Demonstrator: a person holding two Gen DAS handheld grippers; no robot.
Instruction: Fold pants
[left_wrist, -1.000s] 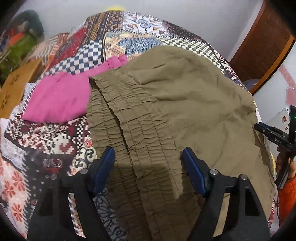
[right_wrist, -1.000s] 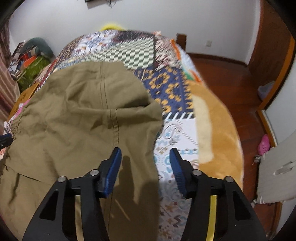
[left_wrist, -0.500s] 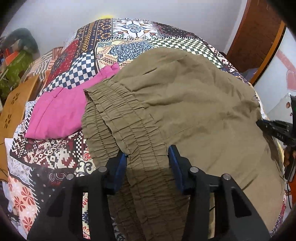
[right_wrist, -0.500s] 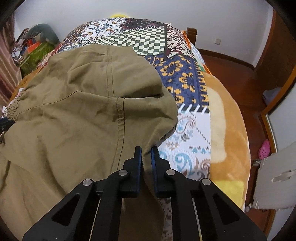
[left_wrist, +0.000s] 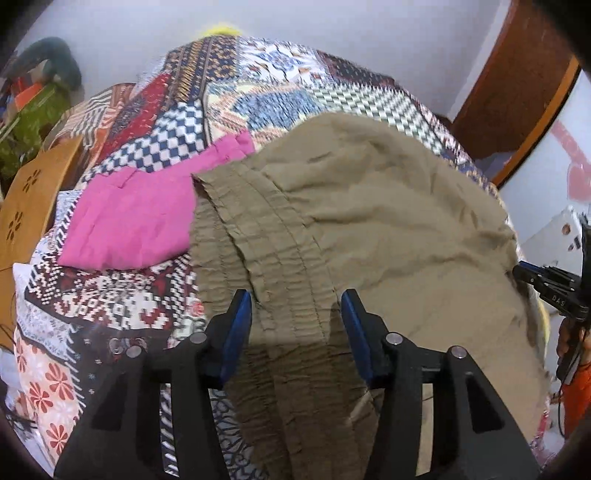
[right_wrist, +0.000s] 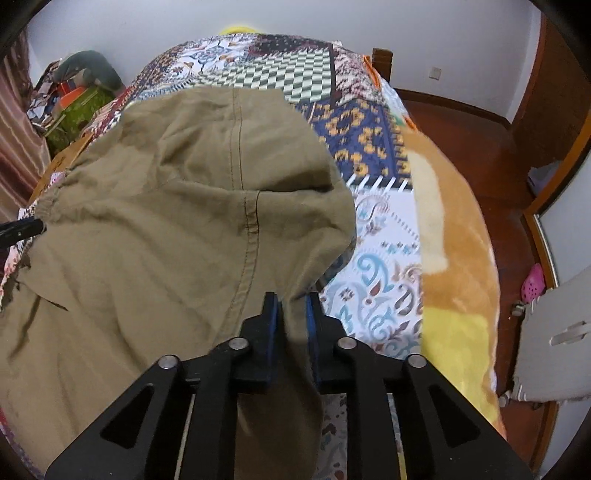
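Olive-brown pants (left_wrist: 369, 221) lie spread over a patchwork quilt (left_wrist: 166, 122) on a bed. My left gripper (left_wrist: 295, 314) has the gathered elastic waistband (left_wrist: 280, 258) bunched between its blue pads. Its jaws are opening, and the cloth still fills the gap from pad to pad. In the right wrist view the pants (right_wrist: 166, 221) show a long seam. My right gripper (right_wrist: 291, 306) pinches their right edge. Those jaws are narrow and opening slightly, with cloth filling the gap. The right gripper (left_wrist: 546, 288) also shows at the left view's right edge.
A folded pink cloth (left_wrist: 133, 218) lies on the quilt just left of the waistband. A wooden panel (left_wrist: 29, 206) stands at the bed's left side. An orange-yellow blanket (right_wrist: 454, 240) edges the bed on the right, with red-brown floor (right_wrist: 461, 122) beyond.
Both grippers closed from wide open onto the pants, the left on the waistband, the right on the side edge. Since then both gaps have widened a little and the left has risen.
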